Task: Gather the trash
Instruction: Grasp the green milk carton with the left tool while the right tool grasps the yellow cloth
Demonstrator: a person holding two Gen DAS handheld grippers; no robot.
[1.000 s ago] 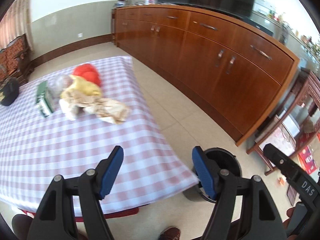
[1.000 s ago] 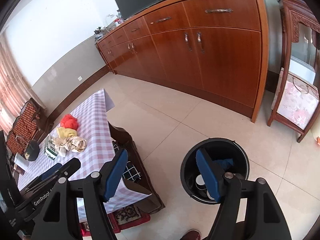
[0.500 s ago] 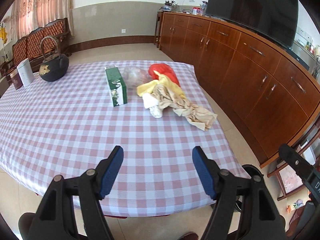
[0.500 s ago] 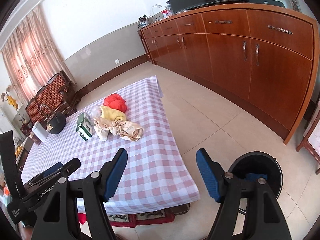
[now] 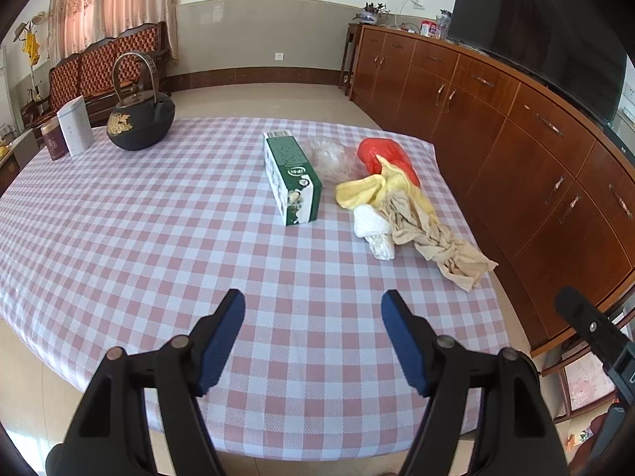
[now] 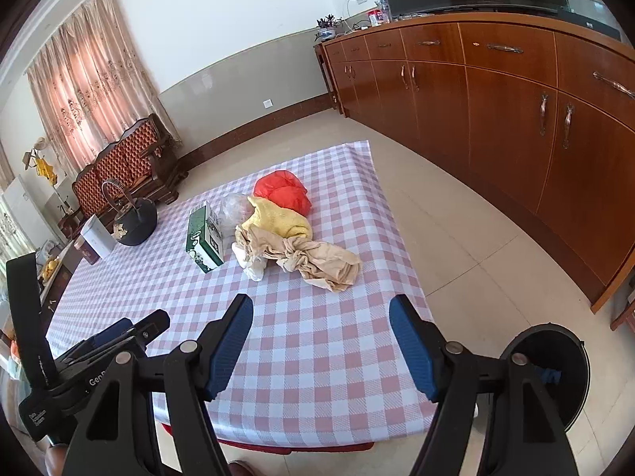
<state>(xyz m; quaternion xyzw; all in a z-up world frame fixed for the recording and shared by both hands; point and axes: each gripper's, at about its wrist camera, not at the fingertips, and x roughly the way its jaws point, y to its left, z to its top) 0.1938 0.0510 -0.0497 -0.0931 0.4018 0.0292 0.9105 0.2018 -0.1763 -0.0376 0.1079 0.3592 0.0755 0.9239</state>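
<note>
Left gripper (image 5: 313,309) and right gripper (image 6: 321,313) held over near edge of checked tablecloth (image 5: 158,238), jaws parted wide, nothing gripped, black bin (image 6: 555,373) on floor beside table, trash pile (image 5: 397,202) and green carton (image 5: 291,176) located mid-table, kettle (image 5: 139,119) positioned far left.

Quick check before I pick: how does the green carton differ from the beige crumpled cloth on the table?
The green carton is a rigid box with straight edges; the beige crumpled cloth is limp, twisted and knotted. The carton lies alone on the checked tablecloth, nearer the middle; the cloth sits by the table's edge, running from the yellow cloth and white wad. Both lie on the table, untouched.
</note>
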